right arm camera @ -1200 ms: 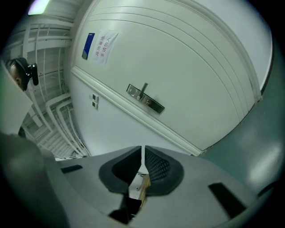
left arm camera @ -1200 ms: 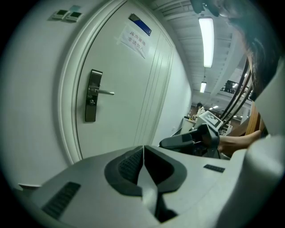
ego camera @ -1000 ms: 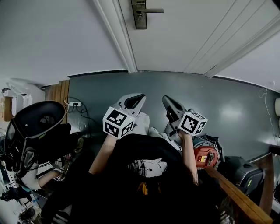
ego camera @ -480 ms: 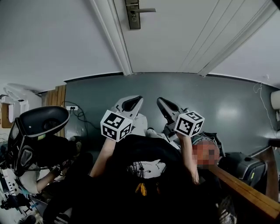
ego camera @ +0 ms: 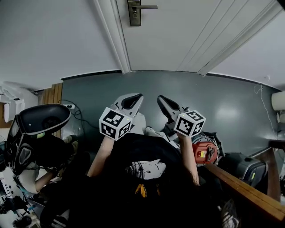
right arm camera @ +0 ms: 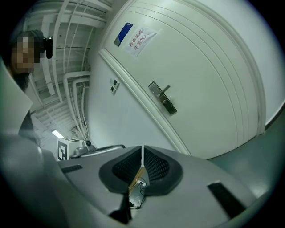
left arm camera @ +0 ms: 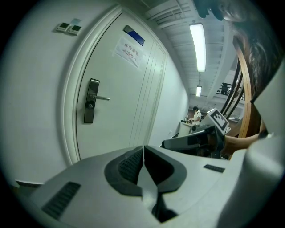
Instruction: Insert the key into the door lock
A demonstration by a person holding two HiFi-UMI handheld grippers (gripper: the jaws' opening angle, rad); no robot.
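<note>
The white door [ego camera: 178, 35] stands ahead, its metal lock plate with a lever handle [ego camera: 134, 11] at the top of the head view. That lock [left arm camera: 91, 107] lies left of centre in the left gripper view and the lock [right arm camera: 162, 99] sits mid-frame in the right gripper view. My left gripper [ego camera: 139, 95] and right gripper [ego camera: 159, 97] hang side by side over the grey floor, well short of the door. The left gripper [left arm camera: 143, 147] is shut with nothing showing between its pads. The right gripper [right arm camera: 142, 148] is shut too. No key shows in any view.
A black chair [ego camera: 40, 129] stands at the left, beside a power strip [ego camera: 67, 106] and a wooden panel. A red device [ego camera: 204, 153] and a wooden rail [ego camera: 245, 196] lie at the right. A paper notice [left arm camera: 129, 51] hangs on the door.
The head view has shifted, so the lock plate sits a little further left and higher in the frame. Both grippers stay shut and side by side, drifted slightly left.
</note>
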